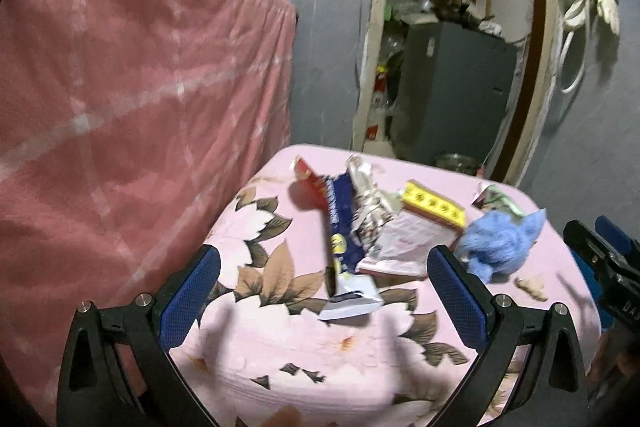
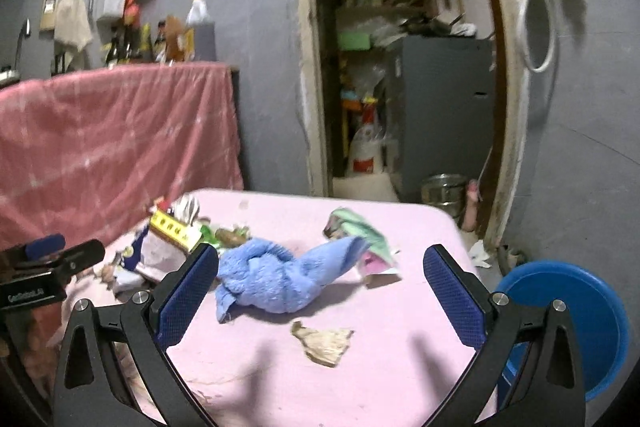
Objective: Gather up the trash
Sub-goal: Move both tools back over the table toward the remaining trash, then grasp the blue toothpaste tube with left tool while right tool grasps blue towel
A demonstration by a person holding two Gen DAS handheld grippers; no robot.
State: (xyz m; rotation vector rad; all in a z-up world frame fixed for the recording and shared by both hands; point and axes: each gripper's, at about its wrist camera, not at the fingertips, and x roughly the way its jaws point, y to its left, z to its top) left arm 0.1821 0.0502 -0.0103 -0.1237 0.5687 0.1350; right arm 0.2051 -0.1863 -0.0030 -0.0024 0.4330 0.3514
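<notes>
Item one: we hold the left gripper spread wide and empty, low in the frame, framing the wrappers heaped at centre on the pink table, presumably to line up a first pick. Item two: we hold the right gripper likewise released, bracketing the blue cloth and a crumpled paper scrap at lower centre. Item three: a blue bin sits at lower right, a likely destination.

Pink floral tablecloth, blue towel
</notes>
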